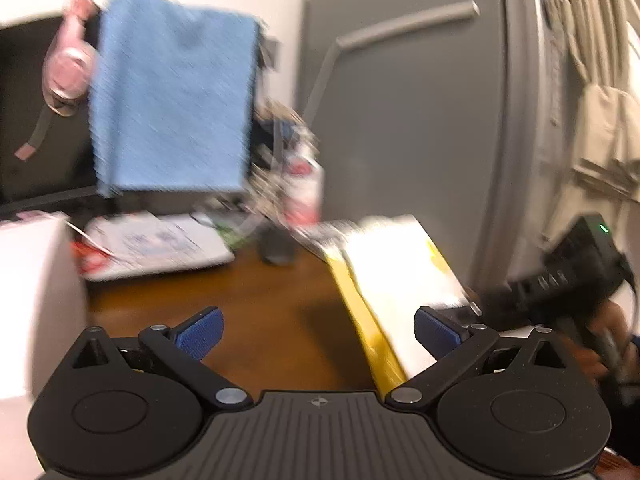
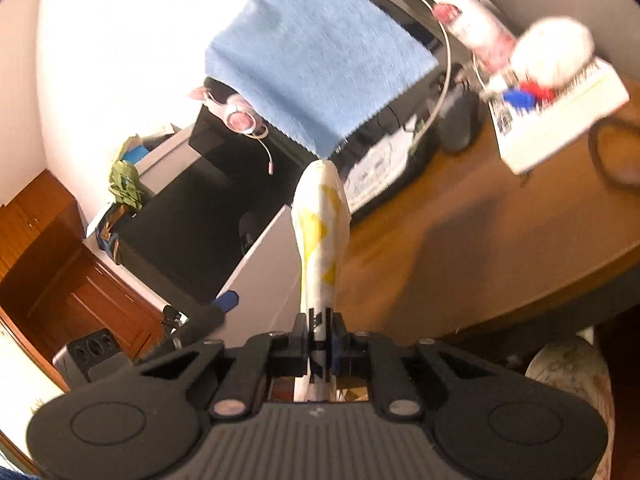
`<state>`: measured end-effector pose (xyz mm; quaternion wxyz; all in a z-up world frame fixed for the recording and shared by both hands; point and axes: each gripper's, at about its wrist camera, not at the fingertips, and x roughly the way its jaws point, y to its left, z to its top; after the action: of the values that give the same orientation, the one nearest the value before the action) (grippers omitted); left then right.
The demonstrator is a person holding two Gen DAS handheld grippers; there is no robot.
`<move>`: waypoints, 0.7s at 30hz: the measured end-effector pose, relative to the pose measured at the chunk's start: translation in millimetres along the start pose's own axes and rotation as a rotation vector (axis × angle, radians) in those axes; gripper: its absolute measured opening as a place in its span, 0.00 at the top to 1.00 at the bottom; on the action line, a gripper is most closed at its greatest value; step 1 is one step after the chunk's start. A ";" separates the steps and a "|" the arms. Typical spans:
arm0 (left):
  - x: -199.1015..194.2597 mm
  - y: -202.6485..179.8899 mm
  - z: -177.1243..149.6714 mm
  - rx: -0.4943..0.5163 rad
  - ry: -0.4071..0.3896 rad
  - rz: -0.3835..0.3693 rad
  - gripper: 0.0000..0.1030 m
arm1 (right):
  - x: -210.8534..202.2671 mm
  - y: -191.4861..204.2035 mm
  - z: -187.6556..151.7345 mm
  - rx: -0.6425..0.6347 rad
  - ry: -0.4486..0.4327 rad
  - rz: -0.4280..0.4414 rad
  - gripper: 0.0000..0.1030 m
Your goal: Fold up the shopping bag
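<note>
The shopping bag is white with yellow print and hangs flattened above the wooden table, right of centre in the left wrist view. My left gripper is open, its blue pads wide apart, with only the bag's lower edge near the right pad. The right wrist view shows the bag edge-on, sticking forward from my right gripper, which is shut on it. The right gripper's black body, held by a hand, sits at the bag's right edge. The image is motion-blurred.
A blue cloth drapes over a dark monitor, with pink headphones beside it. Papers, a spray can and a white box crowd the table's back and left. A grey door stands behind.
</note>
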<state>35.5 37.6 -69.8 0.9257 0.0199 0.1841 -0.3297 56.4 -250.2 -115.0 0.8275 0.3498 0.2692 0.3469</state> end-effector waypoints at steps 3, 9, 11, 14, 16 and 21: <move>-1.6 6.3 -2.8 -0.056 -0.065 -0.088 0.01 | -5.4 1.7 1.6 -0.010 -0.015 0.002 0.91; -8.2 6.4 4.5 -0.144 -0.130 -0.111 0.01 | -13.2 3.8 0.6 -0.037 -0.033 -0.016 0.90; -8.3 11.9 5.7 -0.198 -0.125 -0.166 0.01 | -15.8 6.6 -0.3 -0.058 -0.038 -0.001 0.90; -7.3 37.3 2.7 -0.409 -0.132 -0.430 0.05 | -18.8 12.9 -1.8 -0.111 -0.038 0.053 0.90; -2.0 50.5 3.4 -0.472 -0.123 -0.531 0.15 | -20.3 14.4 -2.2 -0.147 -0.027 0.102 0.90; 2.4 61.0 6.0 -0.480 -0.116 -0.573 0.35 | -27.0 14.6 -5.7 -0.221 0.005 0.296 0.90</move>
<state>76.9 82.8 -70.2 0.7832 -0.2689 0.2014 -0.5232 30.2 -260.9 -101.8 0.8002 0.2915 0.1773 0.4932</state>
